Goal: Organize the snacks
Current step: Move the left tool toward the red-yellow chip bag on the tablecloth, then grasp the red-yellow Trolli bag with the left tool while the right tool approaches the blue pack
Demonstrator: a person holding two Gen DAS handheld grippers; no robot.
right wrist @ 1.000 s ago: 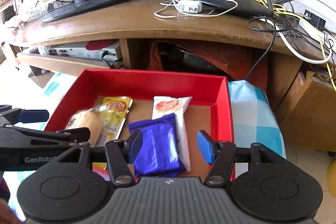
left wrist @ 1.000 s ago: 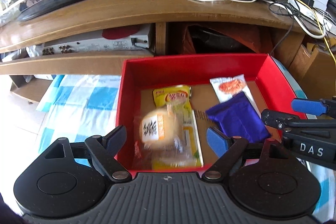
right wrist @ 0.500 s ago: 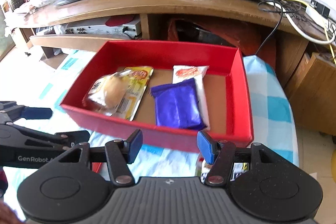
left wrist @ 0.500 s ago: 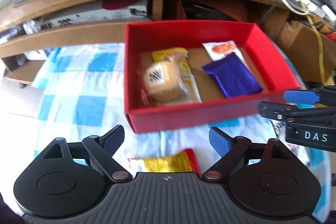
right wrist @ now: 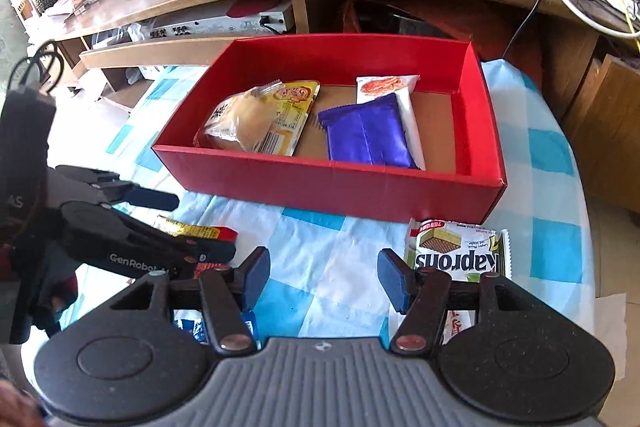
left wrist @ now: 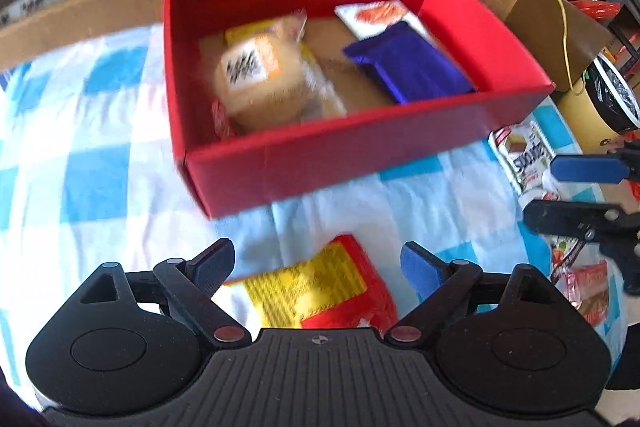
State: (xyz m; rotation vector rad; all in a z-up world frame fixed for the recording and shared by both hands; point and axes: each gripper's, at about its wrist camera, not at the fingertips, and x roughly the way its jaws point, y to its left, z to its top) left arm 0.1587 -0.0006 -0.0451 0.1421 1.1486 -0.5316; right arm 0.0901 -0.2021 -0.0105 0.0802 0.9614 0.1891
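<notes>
My left gripper (left wrist: 318, 263) hangs over a yellow-and-red snack packet (left wrist: 308, 291) on the checked cloth (left wrist: 92, 183); its jaws have just been widening, and they stand apart around it without touching. My right gripper (right wrist: 322, 273) is open and empty, beside the wafer packet (right wrist: 456, 251). The red box (right wrist: 332, 187) holds a wrapped bun (right wrist: 248, 119) and a purple packet (right wrist: 366, 135).
</notes>
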